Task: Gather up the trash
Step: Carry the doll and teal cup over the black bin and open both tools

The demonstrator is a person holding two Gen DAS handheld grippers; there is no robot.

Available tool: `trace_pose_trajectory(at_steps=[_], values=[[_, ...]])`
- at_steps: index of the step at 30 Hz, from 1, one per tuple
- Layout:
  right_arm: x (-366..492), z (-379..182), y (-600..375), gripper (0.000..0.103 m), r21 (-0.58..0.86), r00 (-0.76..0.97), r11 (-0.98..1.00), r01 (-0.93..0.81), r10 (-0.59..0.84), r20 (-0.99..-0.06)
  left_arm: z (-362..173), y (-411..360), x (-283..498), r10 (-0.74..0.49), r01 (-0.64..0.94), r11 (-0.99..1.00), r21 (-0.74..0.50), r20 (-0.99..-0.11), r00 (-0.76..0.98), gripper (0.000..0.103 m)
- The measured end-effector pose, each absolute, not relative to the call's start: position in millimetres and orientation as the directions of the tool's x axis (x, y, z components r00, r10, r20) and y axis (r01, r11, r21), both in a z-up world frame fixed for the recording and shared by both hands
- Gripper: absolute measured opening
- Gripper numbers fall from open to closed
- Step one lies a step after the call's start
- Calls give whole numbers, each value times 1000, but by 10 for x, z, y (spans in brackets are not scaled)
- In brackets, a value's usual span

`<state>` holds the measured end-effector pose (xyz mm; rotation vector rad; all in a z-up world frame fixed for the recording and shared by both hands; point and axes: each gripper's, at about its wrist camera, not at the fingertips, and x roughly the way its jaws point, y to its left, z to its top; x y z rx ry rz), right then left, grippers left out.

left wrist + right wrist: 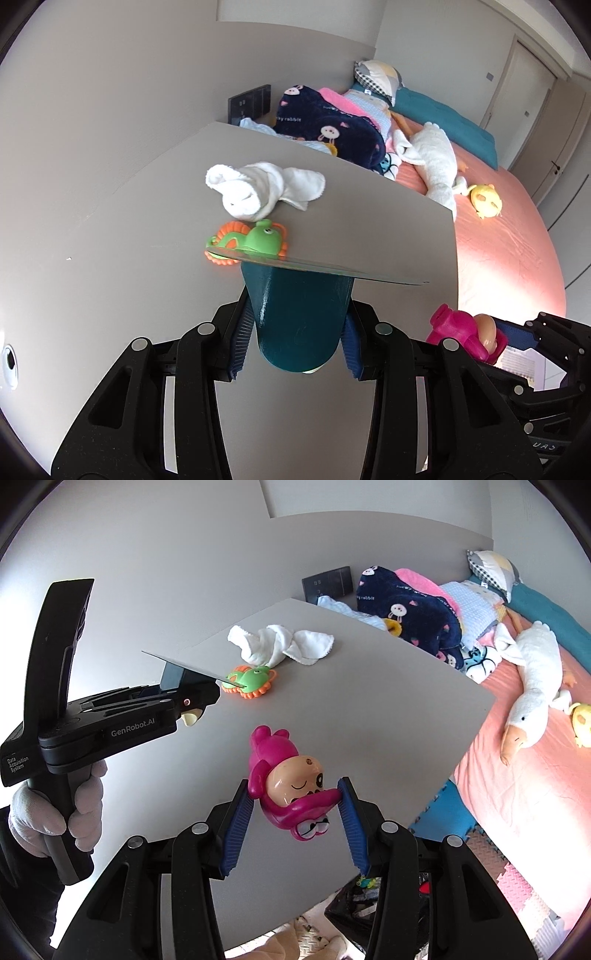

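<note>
**Operator:** Status of both tools?

**Technician:** The left gripper is clamped on a teal, tapered plastic handle carrying a thin flat metal blade, apparently a scraper. The right gripper is clamped on a magenta hard-plastic toy figure with a beige face; one pad presses its left side and the other its protruding magenta edge.

**Operator:** Location of the items?

**Technician:** The magenta toy is held above the grey table top, clear of the surface. A green and orange plastic frog-shaped toy lies on the table, with the blade edge at or just over its near side. A crumpled white cloth lies just behind it.

**Operator:** Handling characteristics?

**Technician:** Judged from appearance: both toys are light, rigid and glossy, therefore prone to slipping between ribbed pads. Grip the frog across its thicker green body, not the thin orange frill. The cloth is soft and compressible; pinch the bunched centre. The blade is stiff and thin, so keep its edge flat to the surface.

**Operator:** Destination?

**Technician:** A dark bag is partly visible below the table edge; its use is not confirmed.
</note>
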<state>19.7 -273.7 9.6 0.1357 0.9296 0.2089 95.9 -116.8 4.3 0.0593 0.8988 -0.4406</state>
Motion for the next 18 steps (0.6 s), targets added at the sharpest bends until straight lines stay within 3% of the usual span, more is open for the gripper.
trace_pose_trajectory(at_steps=[18], values=[[-645, 210, -3503, 49, 192, 635, 981, 40, 124, -762, 125, -2059, 358, -441, 567, 815, -117, -761, 476, 41]])
